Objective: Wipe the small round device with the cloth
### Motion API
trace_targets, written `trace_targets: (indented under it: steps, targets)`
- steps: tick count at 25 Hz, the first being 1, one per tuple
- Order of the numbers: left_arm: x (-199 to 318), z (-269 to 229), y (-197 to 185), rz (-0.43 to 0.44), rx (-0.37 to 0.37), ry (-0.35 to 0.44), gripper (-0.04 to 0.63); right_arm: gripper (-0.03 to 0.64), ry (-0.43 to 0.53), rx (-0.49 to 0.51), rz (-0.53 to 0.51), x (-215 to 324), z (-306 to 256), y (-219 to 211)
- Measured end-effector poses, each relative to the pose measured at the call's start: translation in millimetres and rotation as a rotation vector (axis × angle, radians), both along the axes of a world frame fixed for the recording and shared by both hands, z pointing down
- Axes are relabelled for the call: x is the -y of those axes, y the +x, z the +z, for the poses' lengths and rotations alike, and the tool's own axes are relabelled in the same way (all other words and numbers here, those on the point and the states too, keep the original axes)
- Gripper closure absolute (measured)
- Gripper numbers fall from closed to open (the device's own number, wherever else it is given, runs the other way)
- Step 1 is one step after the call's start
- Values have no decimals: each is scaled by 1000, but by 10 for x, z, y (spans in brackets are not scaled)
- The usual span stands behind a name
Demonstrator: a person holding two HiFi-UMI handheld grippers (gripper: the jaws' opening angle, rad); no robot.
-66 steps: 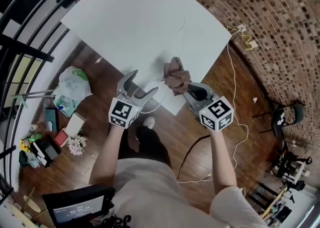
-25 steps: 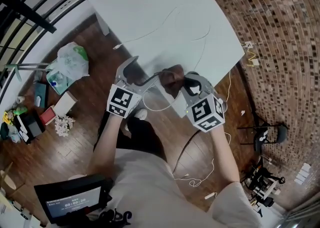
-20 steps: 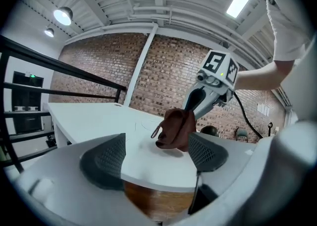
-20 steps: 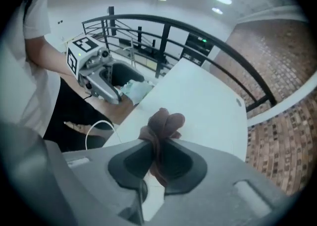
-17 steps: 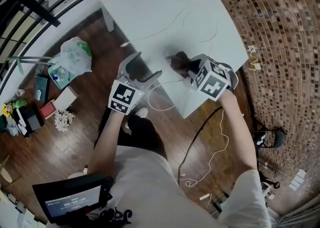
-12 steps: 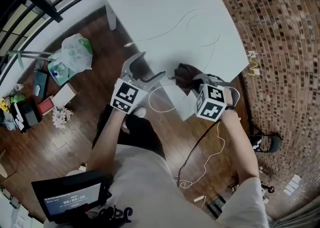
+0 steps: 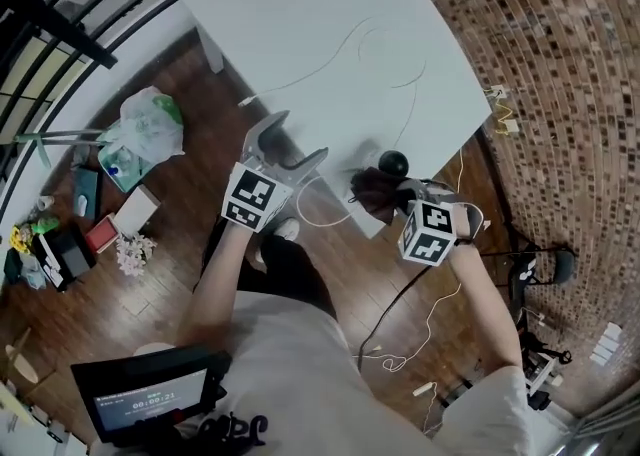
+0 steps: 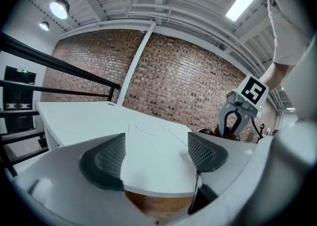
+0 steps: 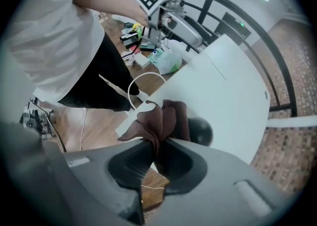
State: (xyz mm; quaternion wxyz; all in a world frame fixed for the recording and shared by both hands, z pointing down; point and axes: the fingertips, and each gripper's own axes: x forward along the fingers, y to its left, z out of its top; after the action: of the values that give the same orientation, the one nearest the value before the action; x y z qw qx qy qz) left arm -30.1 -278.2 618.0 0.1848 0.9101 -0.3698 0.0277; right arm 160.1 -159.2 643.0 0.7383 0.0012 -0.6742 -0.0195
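– Right gripper (image 9: 156,156) pinches the brown cloth (image 9: 161,121) by a fold, jaws pressed onto it. Left gripper (image 8: 156,151) is spread, holds nothing and hovers at the table (image 7: 300,24) edge.

– Where do we find the device?

– The small round black device (image 7: 393,161) sits on the table near its front corner, just beside the cloth. We cannot tell whether they touch.

– What can go wrong from here?

– We judge three hazards. A sideways wipe may roll the device off the nearby edge, since nothing steadies it. The cloth may slip out, as only a narrow fold is clamped. The white cable (image 7: 318,212) looping off the edge may snag a gripper.

– Is there any readable writing?

– We find none. The cubes carry only black-and-white square markers (image 7: 428,232). The screen (image 7: 140,409) near the person shows digits too small to read.
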Motion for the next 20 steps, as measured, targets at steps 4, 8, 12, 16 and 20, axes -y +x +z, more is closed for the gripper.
trace_targets:
  steps: [4,8,12,16,20]
  targets:
    - [-38,-186,49,74,8,31,183,578,72,-17,191,90,-32,302]
    - [-83,-531,170,167,10,82,183,578,233,115,481,200,-456,300]
    - [-188,-1010,364,240,-35,132,183,577,446,583,960,245,-1230,166]
    - [-456,-1547,599,266,-68,196,188,577,626,1192,1298,-18,-2109,163]
    - [-846,-1991,832,291,-98,265,193,577,809,1426,1322,-473,-2641,147]
